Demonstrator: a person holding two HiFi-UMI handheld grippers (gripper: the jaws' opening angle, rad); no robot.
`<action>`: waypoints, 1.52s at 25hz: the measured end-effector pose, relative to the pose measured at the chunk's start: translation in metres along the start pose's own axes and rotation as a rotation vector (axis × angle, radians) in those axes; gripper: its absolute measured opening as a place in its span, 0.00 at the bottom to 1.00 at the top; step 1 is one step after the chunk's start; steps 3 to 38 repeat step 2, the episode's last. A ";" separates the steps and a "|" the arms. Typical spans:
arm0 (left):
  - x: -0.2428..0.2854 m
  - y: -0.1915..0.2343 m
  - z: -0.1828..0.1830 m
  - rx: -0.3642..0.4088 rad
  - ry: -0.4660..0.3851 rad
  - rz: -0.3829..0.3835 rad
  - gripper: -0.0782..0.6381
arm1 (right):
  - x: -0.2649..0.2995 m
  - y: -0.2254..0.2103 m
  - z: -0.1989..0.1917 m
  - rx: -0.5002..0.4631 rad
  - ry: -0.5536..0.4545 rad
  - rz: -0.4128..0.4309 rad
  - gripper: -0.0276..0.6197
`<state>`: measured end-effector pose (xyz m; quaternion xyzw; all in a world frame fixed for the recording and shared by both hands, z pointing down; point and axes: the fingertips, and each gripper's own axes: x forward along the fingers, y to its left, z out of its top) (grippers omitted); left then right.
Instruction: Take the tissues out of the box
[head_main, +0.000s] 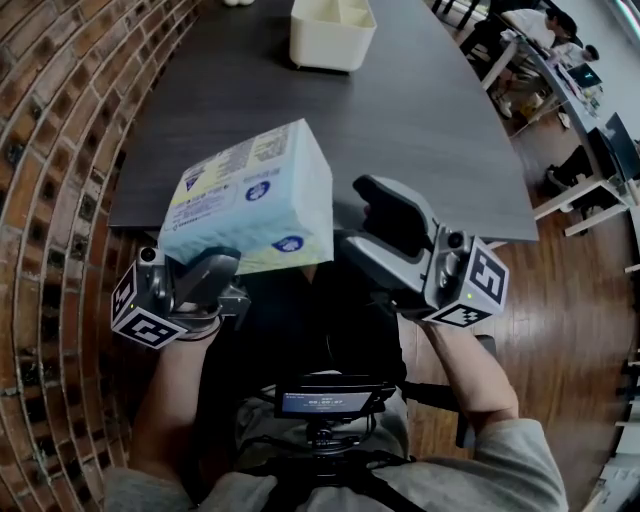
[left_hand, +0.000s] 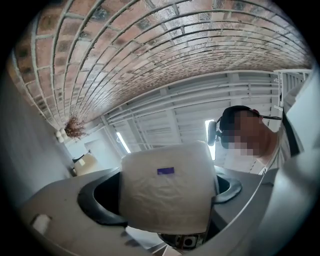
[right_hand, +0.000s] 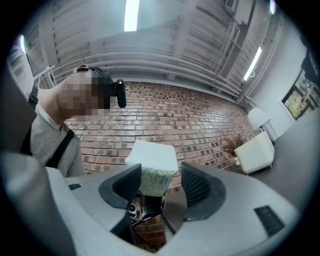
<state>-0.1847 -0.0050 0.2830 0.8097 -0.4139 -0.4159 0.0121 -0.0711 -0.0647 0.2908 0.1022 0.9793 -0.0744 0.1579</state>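
A soft pack of tissues (head_main: 245, 200), pale with blue print, is held up in the air over the near edge of the dark table (head_main: 420, 110). My left gripper (head_main: 215, 275) is shut on its lower end. In the left gripper view the white pack (left_hand: 167, 187) fills the space between the jaws. My right gripper (head_main: 365, 225) is open just right of the pack, and I cannot tell whether it touches it. In the right gripper view the pack (right_hand: 152, 167) shows beyond the open right gripper (right_hand: 160, 182), with nothing clamped between its fingers.
A white plastic bin (head_main: 332, 32) stands at the far side of the table. A brick wall (head_main: 50, 150) runs along the left. Wooden floor (head_main: 570, 330) lies to the right, with desks and seated people (head_main: 545, 40) at the far right.
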 end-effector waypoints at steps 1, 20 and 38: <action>0.000 0.000 0.001 0.000 -0.003 -0.003 0.81 | 0.000 0.000 0.000 -0.003 -0.001 0.003 0.45; 0.001 0.000 0.002 -0.001 -0.007 -0.006 0.81 | 0.000 0.000 0.001 -0.007 -0.002 0.005 0.45; 0.001 0.000 0.002 -0.001 -0.007 -0.006 0.81 | 0.000 0.000 0.001 -0.007 -0.002 0.005 0.45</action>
